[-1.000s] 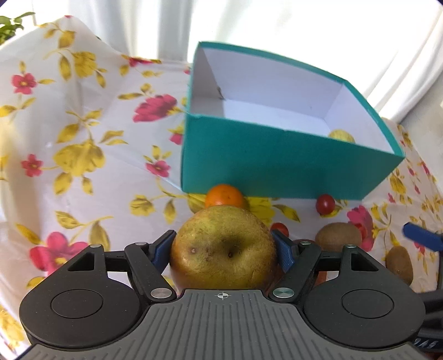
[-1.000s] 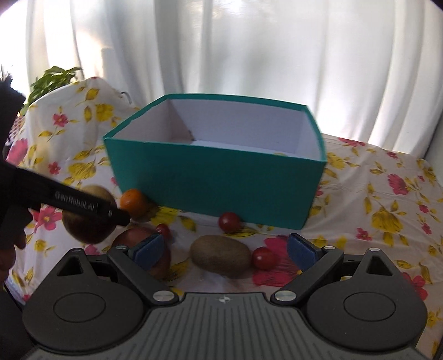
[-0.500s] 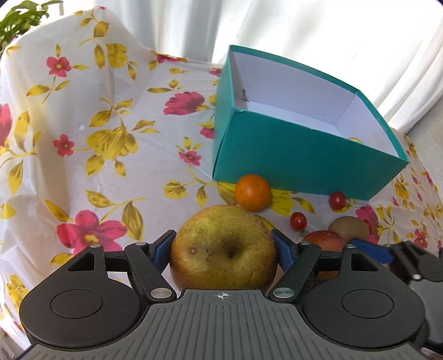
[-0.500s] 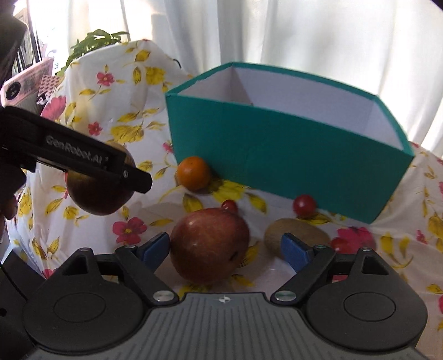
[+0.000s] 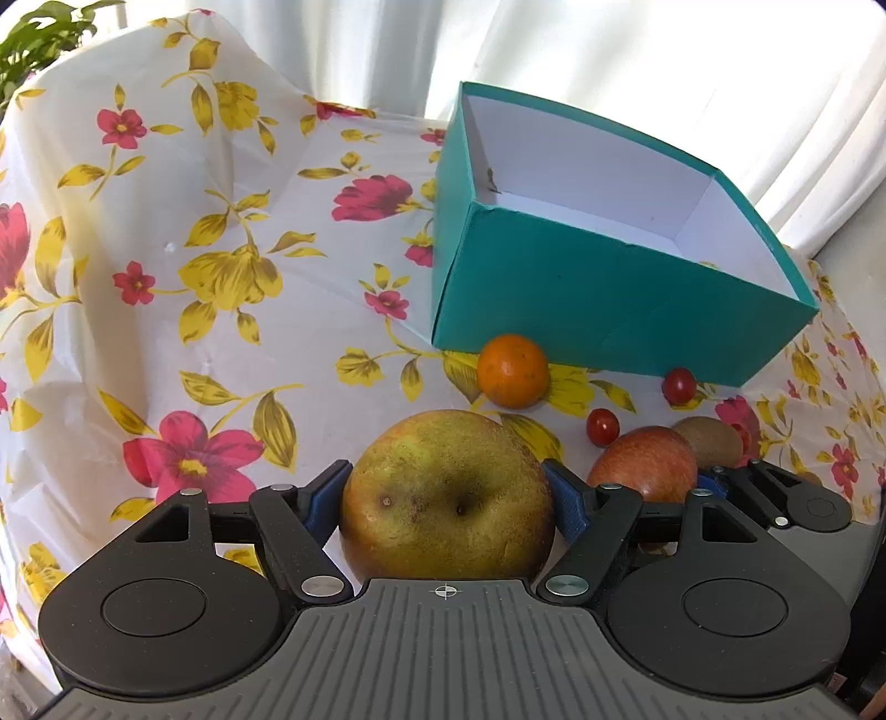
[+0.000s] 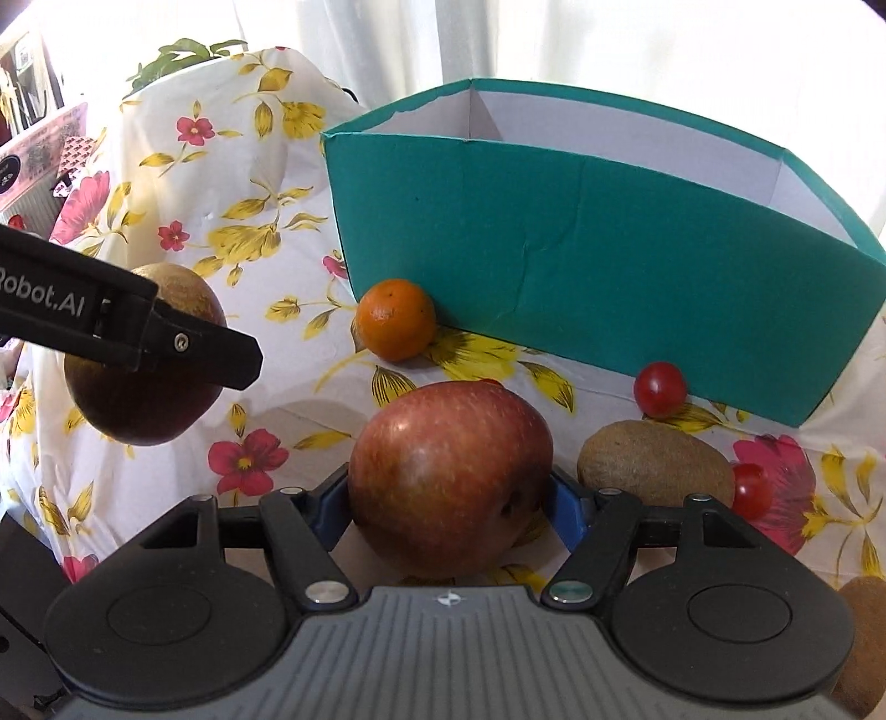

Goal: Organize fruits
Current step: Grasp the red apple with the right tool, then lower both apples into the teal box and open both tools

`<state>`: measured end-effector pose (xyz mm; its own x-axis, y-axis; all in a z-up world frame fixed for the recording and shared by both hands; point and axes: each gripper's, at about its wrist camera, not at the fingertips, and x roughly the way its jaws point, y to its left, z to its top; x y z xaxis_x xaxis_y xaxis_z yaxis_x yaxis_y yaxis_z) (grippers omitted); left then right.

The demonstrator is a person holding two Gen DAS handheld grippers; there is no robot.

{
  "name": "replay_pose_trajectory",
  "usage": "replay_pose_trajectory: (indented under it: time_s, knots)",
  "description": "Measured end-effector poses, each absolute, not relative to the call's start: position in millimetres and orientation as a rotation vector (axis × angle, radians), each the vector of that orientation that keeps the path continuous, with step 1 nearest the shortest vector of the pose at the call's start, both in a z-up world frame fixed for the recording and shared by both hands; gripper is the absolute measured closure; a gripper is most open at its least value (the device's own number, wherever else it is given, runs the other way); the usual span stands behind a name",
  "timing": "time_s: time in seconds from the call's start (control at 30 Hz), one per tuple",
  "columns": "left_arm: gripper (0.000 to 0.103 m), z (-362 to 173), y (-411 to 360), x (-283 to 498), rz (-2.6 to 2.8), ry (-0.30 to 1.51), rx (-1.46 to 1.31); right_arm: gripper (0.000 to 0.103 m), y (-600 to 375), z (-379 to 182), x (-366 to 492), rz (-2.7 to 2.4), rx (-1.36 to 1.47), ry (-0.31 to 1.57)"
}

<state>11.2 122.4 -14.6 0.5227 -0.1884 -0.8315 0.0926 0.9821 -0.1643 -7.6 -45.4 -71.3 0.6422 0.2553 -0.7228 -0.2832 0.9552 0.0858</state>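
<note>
My left gripper (image 5: 448, 490) is shut on a yellow-green russet apple (image 5: 448, 515) and holds it above the flowered cloth. In the right wrist view that apple (image 6: 138, 410) hangs at the left behind a black finger (image 6: 210, 354). My right gripper (image 6: 449, 501) is closing on a red apple (image 6: 451, 476) that rests on the cloth, its blue pads against both sides. The same red apple (image 5: 642, 462) shows in the left wrist view. An open teal box (image 5: 609, 288) (image 6: 581, 243) with a white inside stands behind the fruit.
A small orange (image 6: 396, 318) lies against the box's front corner. Cherry tomatoes (image 6: 659, 387) (image 6: 750, 487) and a kiwi (image 6: 653, 462) lie to the right of the red apple. Another kiwi (image 6: 864, 620) sits at the lower right edge. A plant (image 5: 33, 33) stands at the far left, curtains behind.
My right gripper came down and leftward from the kiwi to the red apple and narrowed its jaws around it. The left gripper drifted left early on with its apple, then held still.
</note>
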Motion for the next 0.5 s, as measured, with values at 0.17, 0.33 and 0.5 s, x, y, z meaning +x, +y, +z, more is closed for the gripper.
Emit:
replay_pose_trajectory:
  time_s: [0.17, 0.33, 0.5]
  knots:
    - [0.025, -8, 116, 10, -0.175, 0.995, -0.089, 0.033, -53, -69, -11, 0.308, 0.000, 0.792]
    - [0.025, 8, 104, 16, -0.203, 0.961, -0.068, 0.033, -71, -47, -21, 0.293, 0.035, 0.727]
    - [0.025, 35, 82, 36, -0.244, 0.889, -0.039, 0.033, -96, -19, -26, 0.235, 0.065, 0.644]
